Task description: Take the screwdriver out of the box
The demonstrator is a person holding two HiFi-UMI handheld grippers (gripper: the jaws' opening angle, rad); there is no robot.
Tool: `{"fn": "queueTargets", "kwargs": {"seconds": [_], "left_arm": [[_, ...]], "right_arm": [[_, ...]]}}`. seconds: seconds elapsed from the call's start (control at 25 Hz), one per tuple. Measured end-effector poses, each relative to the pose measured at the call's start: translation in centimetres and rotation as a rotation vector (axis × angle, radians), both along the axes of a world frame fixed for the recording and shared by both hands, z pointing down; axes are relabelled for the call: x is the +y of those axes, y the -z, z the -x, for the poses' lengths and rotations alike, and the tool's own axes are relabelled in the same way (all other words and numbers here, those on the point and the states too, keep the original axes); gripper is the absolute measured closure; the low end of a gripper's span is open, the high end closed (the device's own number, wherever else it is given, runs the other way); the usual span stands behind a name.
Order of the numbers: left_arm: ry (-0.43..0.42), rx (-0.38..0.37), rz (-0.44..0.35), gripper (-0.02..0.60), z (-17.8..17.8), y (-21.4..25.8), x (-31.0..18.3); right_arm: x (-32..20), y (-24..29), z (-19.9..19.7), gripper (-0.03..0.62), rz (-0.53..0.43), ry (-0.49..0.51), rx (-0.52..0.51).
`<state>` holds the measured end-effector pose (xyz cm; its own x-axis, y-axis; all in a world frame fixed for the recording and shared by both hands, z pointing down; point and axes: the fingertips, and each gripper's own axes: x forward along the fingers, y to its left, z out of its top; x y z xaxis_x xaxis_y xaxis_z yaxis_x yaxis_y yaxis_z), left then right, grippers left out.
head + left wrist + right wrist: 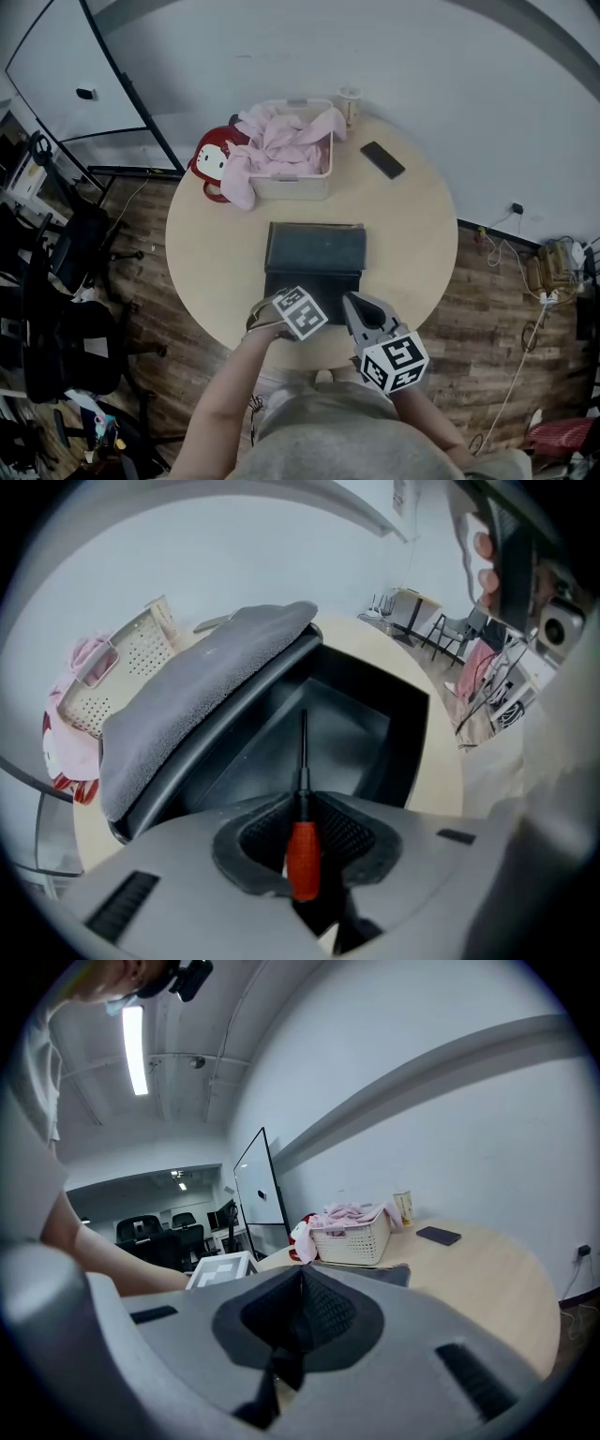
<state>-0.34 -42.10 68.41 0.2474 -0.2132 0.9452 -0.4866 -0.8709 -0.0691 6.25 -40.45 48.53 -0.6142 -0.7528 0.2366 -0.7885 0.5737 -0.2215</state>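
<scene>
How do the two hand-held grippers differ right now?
The left hand-held gripper clamps a red-handled screwdriver; the right hand-held gripper is shut on nothing. The left points steeply down into the open box; the right points nearly level across the table. Both are grey.

Red-handled screwdriver point(302, 853), dark shaft toward inside of open dark box point(361, 728).

Left gripper point(302, 803) downward, jaws clamped, right gripper point(302, 1279) seemingly closed

The right tongs point(301, 1279) sit closed before a basket point(354, 1241) and phone point(438, 1236).
</scene>
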Motion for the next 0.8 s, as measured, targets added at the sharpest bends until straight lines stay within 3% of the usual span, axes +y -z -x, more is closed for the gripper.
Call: {"fn": "queueTargets", "kwargs": {"seconds": [0.4, 0.64, 0.8], "left_arm": [[0.079, 0.114, -0.132, 0.517, -0.2, 5.1, 0.4], [0.219, 0.265, -0.207, 0.517, 0.1, 8.7, 0.4], [0.317, 0.41, -0.228, 0.517, 0.0, 11.4, 1.4]], "right_arm": [[2.3, 0.4, 0.4, 0.594, -0.007, 0.013, -0.005], [4.0, 0.5, 0.5, 0.594, -0.008, 0.002, -0.005], [5.4, 0.4, 0.6, 0.594, -0.005, -0.015, -0.005]]}}
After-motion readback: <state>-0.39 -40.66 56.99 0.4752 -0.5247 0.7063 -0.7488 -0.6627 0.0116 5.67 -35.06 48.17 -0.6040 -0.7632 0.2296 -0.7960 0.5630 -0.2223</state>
